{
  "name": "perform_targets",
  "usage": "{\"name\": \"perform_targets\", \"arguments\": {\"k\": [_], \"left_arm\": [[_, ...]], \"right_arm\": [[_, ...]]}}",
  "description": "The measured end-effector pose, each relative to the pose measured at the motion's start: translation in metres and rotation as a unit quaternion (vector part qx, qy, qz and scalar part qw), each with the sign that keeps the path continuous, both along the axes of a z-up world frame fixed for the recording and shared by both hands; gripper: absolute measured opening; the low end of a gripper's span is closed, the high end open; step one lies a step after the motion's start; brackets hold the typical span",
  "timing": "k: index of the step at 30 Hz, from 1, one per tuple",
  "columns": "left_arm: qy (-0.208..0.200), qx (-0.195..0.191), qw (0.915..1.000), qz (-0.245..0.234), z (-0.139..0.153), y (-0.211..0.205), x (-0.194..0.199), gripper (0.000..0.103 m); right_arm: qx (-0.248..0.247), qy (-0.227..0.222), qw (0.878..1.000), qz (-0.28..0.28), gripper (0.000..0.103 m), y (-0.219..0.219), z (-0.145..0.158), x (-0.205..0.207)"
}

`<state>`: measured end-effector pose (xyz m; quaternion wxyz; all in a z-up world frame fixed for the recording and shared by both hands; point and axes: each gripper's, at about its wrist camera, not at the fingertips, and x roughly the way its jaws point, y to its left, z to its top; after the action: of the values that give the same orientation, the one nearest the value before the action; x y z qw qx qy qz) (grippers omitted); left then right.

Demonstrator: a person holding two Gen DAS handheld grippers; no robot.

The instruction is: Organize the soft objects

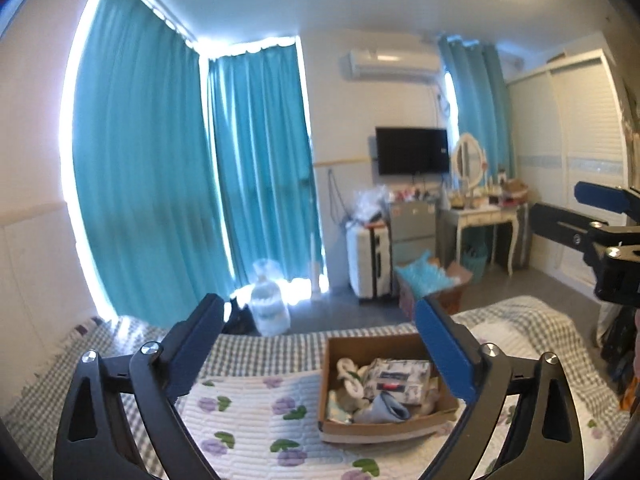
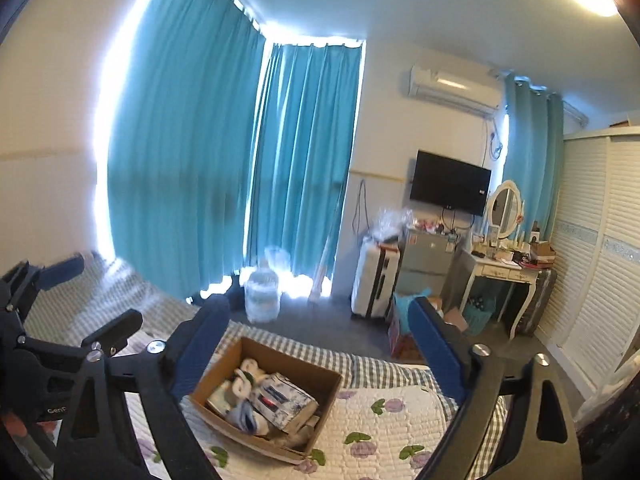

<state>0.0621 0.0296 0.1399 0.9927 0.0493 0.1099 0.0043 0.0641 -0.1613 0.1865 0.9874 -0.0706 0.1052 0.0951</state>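
Cardboard box point(image 2: 320, 384) of soft objects point(image 2: 256, 400) sits lower centre on bed point(image 2: 400, 412). Left gripper point(image 1: 320, 344) and right gripper point(image 2: 320, 340) both released, empty. Contents look light, squashy; pinch a fold.

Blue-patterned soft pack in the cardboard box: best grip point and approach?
Judging by its pose, take the blue-patterned pack from above, across its narrower width. It lies flat on top of the pile in the cardboard box, whose walls block side entry. Both tongs are open and empty.

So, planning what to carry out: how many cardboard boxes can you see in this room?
2: one cardboard box of soft items on the bed, another open box on the floor beyond the bed's foot. Others may be hidden.
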Motion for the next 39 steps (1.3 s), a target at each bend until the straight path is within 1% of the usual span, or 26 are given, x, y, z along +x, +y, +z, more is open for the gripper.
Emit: {"name": "perform_targets", "arguments": {"k": [1, 2, 3, 6, 8, 11, 14, 16, 18, 20, 21, 22, 24, 26, 30, 36, 39], "left_arm": [[-0.006, 0.0, 1.0, 0.0, 0.0, 0.002, -0.007, 0.099], [-0.01, 0.0, 1.0, -0.001, 0.0, 0.004, -0.012, 0.102], [-0.013, -0.002, 0.9999, -0.003, -0.002, 0.005, -0.015, 0.103], [-0.009, -0.008, 0.9999, 0.0, -0.012, 0.009, -0.017, 0.103], [-0.007, -0.013, 0.9999, -0.001, -0.023, 0.012, -0.016, 0.103], [-0.013, -0.025, 0.9996, 0.003, -0.049, 0.013, -0.022, 0.103], [-0.021, -0.028, 0.9992, 0.019, -0.075, 0.015, -0.027, 0.103], [-0.025, -0.027, 0.999, 0.026, -0.1, 0.017, -0.026, 0.103], [-0.028, -0.021, 0.9986, 0.041, -0.117, 0.017, -0.027, 0.103], [-0.011, -0.023, 0.9984, 0.051, -0.134, 0.019, -0.023, 0.103], [0.006, -0.027, 0.9987, 0.044, -0.141, 0.018, -0.019, 0.103], [0.016, -0.03, 0.9986, 0.04, -0.145, 0.018, -0.017, 0.103], [0.02, -0.026, 0.9987, 0.039, -0.15, 0.017, -0.017, 0.103], [0.022, -0.024, 0.9987, 0.038, -0.151, 0.016, -0.017, 0.103], [0.031, -0.038, 0.9983, 0.033, -0.148, 0.019, -0.017, 0.103], [0.037, -0.045, 0.9979, 0.03, -0.153, 0.023, -0.015, 0.103], [0.04, -0.046, 0.9977, 0.03, -0.154, 0.024, -0.014, 0.103]], "right_arm": [[0.007, -0.004, 1.0, 0.002, 0.095, 0.001, 0.0, -0.009], [0.011, -0.01, 1.0, 0.003, 0.098, 0.0, -0.001, -0.016], [0.008, -0.019, 1.0, 0.0, 0.103, 0.0, -0.004, -0.025], [-0.004, -0.032, 0.999, -0.009, 0.103, -0.003, -0.018, -0.036], [0.003, -0.025, 1.0, -0.011, 0.103, -0.005, -0.034, -0.035], [0.023, -0.017, 1.0, -0.006, 0.103, -0.008, -0.066, -0.033], [0.045, -0.031, 0.998, -0.005, 0.103, -0.015, -0.106, -0.032], [0.06, -0.018, 0.998, -0.014, 0.103, -0.02, -0.134, -0.025], [0.053, 0.003, 0.998, -0.024, 0.103, -0.02, -0.156, -0.015], [0.03, 0.008, 0.999, -0.04, 0.103, -0.019, -0.171, -0.008], [0.029, 0.008, 0.999, -0.042, 0.103, -0.019, -0.176, -0.007], [0.033, 0.01, 0.999, -0.043, 0.103, -0.021, -0.181, -0.006], [0.043, 0.018, 0.998, -0.043, 0.103, -0.024, -0.186, -0.003], [0.043, 0.022, 0.998, -0.044, 0.103, -0.023, -0.188, 0.0], [0.048, 0.028, 0.998, -0.04, 0.103, -0.021, -0.19, 0.002], [0.034, 0.033, 0.998, -0.041, 0.103, -0.013, -0.194, 0.0], [0.035, 0.036, 0.998, -0.039, 0.103, -0.012, -0.194, 0.001]]}}
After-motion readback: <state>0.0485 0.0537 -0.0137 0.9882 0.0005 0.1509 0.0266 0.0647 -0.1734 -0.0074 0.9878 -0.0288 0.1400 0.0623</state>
